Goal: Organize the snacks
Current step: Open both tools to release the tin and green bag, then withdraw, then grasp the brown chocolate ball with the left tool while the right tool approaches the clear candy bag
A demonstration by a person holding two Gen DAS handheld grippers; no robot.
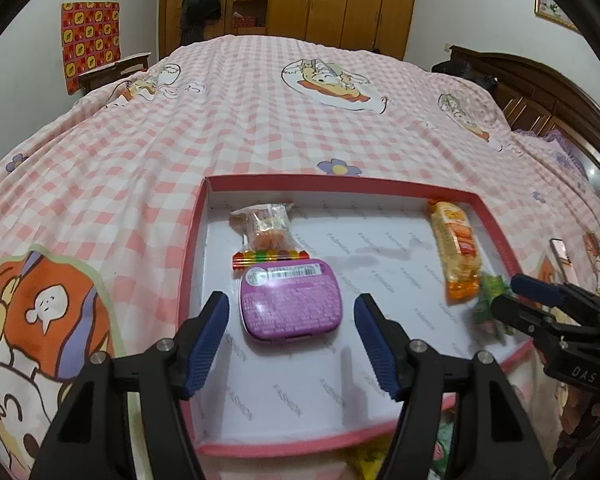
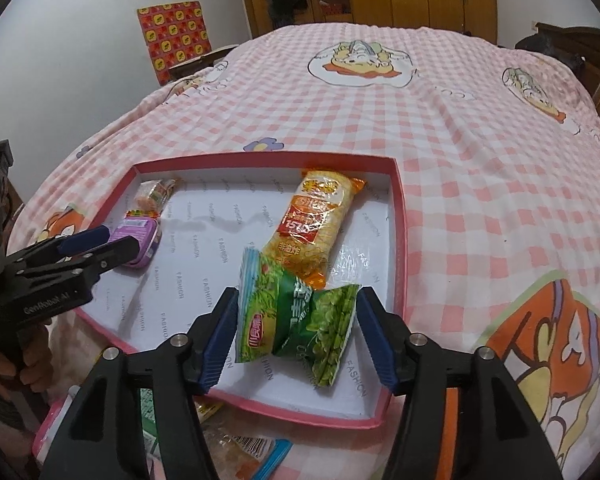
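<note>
Pink-rimmed tray (image 2: 400, 216) on the bed already holds four snacks; the green packet (image 2: 296, 320) lies inside, between the open right tongs (image 2: 296, 334). Left tongs (image 1: 290, 344) gape empty. More packets (image 2: 236, 446) wait outside.

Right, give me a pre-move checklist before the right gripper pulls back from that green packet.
1. Green packet inside the pink box: ok, it lies on the box floor near the front right.
2. Right gripper released: cannot tell for sure; the packet sits between the fingers, close to the left one, with a small gap on the right.
3. Green packet clear of the orange packet: not ok, it overlaps its near end.
4. Left gripper empty: ok, open around the purple tin without touching.
5. Small snacks at the back left undisturbed: ok.
</note>
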